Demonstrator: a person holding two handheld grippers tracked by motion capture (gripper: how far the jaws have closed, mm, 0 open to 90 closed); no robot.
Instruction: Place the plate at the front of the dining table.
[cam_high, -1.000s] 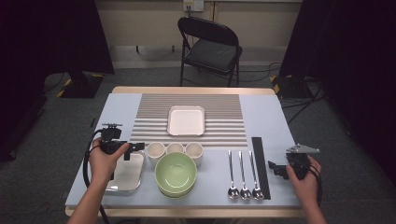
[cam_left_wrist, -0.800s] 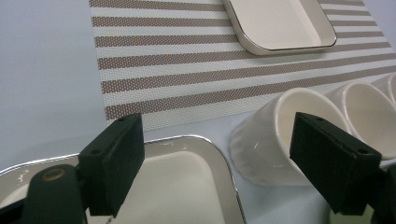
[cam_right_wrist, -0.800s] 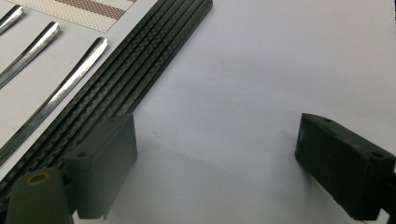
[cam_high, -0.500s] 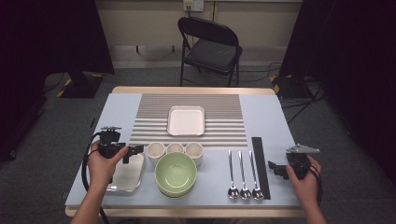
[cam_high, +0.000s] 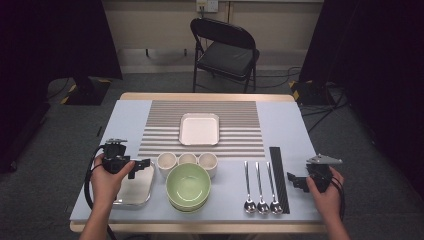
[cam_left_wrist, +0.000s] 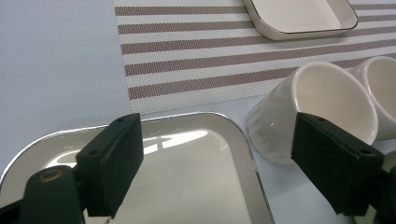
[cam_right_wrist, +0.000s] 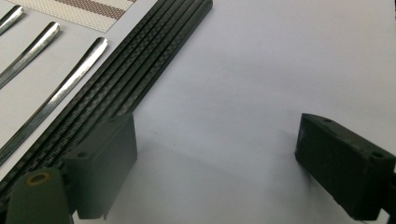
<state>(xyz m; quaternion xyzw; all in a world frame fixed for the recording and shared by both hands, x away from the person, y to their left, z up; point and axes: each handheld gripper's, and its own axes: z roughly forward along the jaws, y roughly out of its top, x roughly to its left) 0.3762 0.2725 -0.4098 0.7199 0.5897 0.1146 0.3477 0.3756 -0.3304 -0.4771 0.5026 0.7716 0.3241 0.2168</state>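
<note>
Pale blue table (cam_high: 127, 122) under striped mat (cam_high: 202, 112); left gripper (cam_high: 141, 166) and right gripper (cam_high: 296, 180) wide apart, empty.

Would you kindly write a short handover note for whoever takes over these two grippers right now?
Left gripper: open, empty, over the far corner of the metal tray, jaws pointing toward the nearest white cup.
Right gripper: open, empty, above bare table beside the black chopsticks.
Done: nothing grasped yet; the cups, green bowls, spoons and white dish lie in their places.
Left: probably the first pick, likely tray or cup.
</note>
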